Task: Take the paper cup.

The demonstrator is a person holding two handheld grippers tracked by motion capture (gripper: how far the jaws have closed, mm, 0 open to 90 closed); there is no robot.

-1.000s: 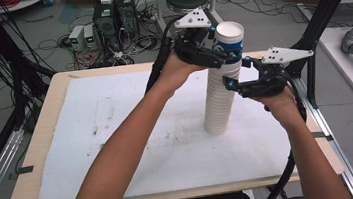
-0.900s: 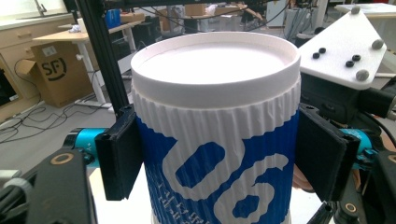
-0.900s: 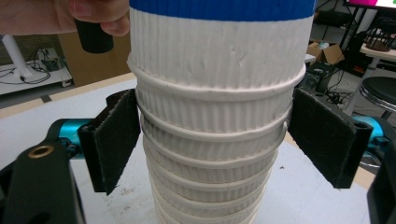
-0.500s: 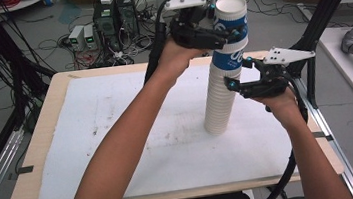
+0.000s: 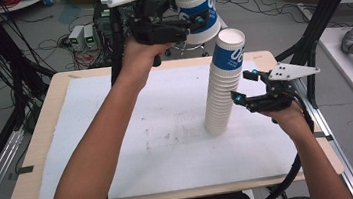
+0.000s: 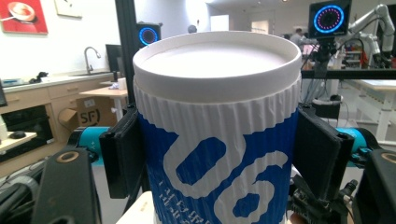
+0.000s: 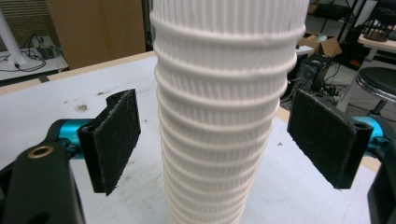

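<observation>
Above the far edge of the tabletop (image 5: 112, 86): left gripper (image 5: 196, 23) raised high in the left hand (image 5: 142, 55), fingers (image 6: 122, 156) part-way closed and pressed on both sides of a single blue-and-white ribbed paper cup (image 5: 198, 9), having just closed in on it. Cup upright, clear of the stack, up and to the left of the stack's top.

On the white sheet (image 5: 120, 151), right of middle: tall stack of cups (image 5: 223, 86), leaning slightly, top cup blue-and-white, lower ones plain white, foot resting on the sheet.

Beside the stack's right flank, about mid-height: right gripper (image 5: 239, 87) in the right hand (image 5: 287, 114), held level. Seen along the right gripper, fingers (image 7: 114, 140) wide apart, one to each side of the ribbed stack, clear gaps on both sides, touching nothing and gripping nothing.

Beyond the tabletop: floor strewn with cables (image 5: 57, 42).
</observation>
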